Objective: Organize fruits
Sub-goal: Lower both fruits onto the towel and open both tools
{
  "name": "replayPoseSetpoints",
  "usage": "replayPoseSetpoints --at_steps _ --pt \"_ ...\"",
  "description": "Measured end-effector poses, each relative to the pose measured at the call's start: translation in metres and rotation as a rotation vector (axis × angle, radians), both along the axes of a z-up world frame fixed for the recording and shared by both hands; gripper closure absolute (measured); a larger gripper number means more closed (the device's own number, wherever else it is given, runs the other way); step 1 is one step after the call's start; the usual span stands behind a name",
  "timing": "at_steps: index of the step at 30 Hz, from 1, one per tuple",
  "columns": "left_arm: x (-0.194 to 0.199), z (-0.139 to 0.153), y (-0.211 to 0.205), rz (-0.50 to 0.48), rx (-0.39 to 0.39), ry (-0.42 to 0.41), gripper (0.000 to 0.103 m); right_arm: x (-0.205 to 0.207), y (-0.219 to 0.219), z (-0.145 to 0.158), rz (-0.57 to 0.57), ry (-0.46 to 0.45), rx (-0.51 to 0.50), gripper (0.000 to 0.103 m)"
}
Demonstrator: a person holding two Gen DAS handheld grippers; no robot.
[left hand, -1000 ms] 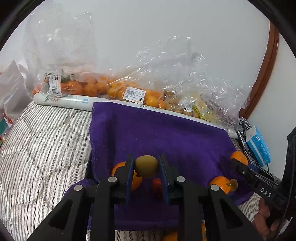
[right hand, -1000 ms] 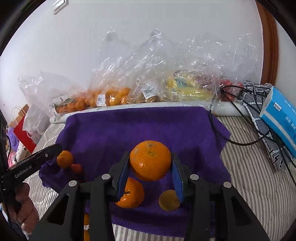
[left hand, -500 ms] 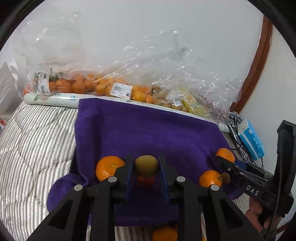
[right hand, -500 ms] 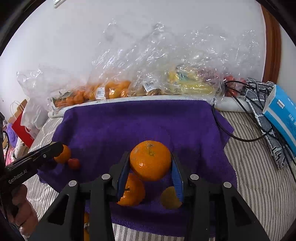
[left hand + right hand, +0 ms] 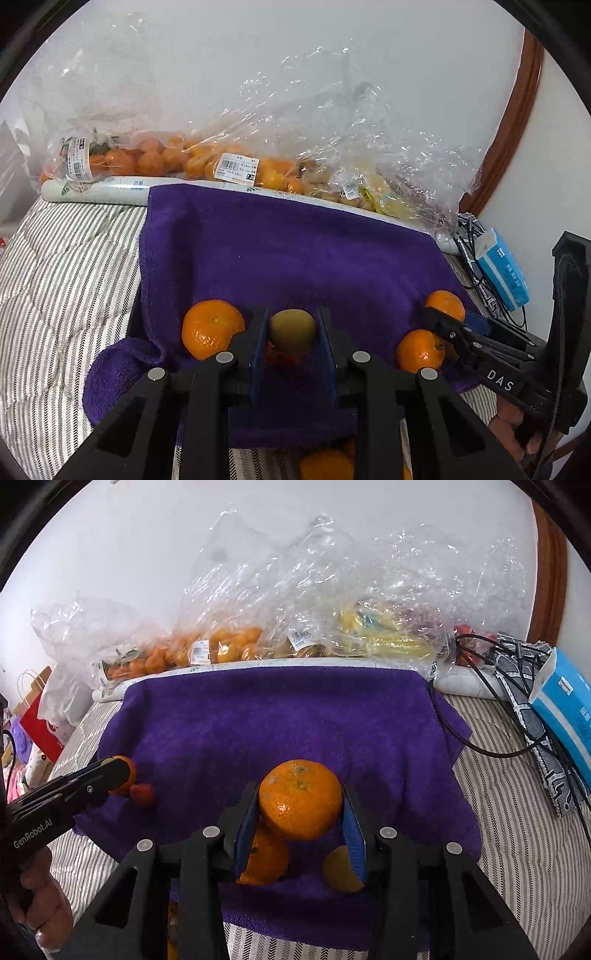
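In the left wrist view my left gripper (image 5: 291, 314) is shut on a small greenish-brown fruit (image 5: 291, 332) above the purple towel (image 5: 280, 251). An orange (image 5: 212, 328) lies on the towel just left of the fingers, and a small red fruit (image 5: 275, 357) lies beneath them. In the right wrist view my right gripper (image 5: 299, 790) is shut on a large orange (image 5: 299, 801). Under it lie another orange (image 5: 264, 862) and a yellowish fruit (image 5: 338, 871). The left gripper (image 5: 118, 770) shows at the towel's left edge beside a red fruit (image 5: 142, 795).
Clear plastic bags of oranges (image 5: 155, 162) and bananas (image 5: 384, 638) line the wall behind the towel. A blue tissue box (image 5: 565, 698) and black cables (image 5: 480, 746) lie at the right on the striped bedding (image 5: 62, 266). A red paper bag (image 5: 40, 720) stands far left.
Both grips are unchanged. The left wrist view has swung slightly right, so the orange on the towel now shows clear to the left of the fingers. The right gripper appears closer in.
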State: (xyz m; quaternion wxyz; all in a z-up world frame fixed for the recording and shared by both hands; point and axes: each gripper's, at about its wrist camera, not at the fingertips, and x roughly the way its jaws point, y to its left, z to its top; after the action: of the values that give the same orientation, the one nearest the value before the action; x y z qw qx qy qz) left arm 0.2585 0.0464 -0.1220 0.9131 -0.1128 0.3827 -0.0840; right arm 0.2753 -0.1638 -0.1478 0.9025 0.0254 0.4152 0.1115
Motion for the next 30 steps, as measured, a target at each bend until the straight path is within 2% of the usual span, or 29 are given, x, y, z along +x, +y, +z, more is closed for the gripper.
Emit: replayPoseSetpoints --at_steps 12,30 --pt "0.0061 -0.0087 -0.0007 0.006 0.021 0.045 0.078 0.0001 0.0003 0.0003 0.004 -0.002 -0.001 0.060" --pt "0.0063 -0.0084 -0.0018 0.000 0.021 0.046 0.078 -0.0011 0.0010 0.0035 0.008 -0.020 -0.023 0.060"
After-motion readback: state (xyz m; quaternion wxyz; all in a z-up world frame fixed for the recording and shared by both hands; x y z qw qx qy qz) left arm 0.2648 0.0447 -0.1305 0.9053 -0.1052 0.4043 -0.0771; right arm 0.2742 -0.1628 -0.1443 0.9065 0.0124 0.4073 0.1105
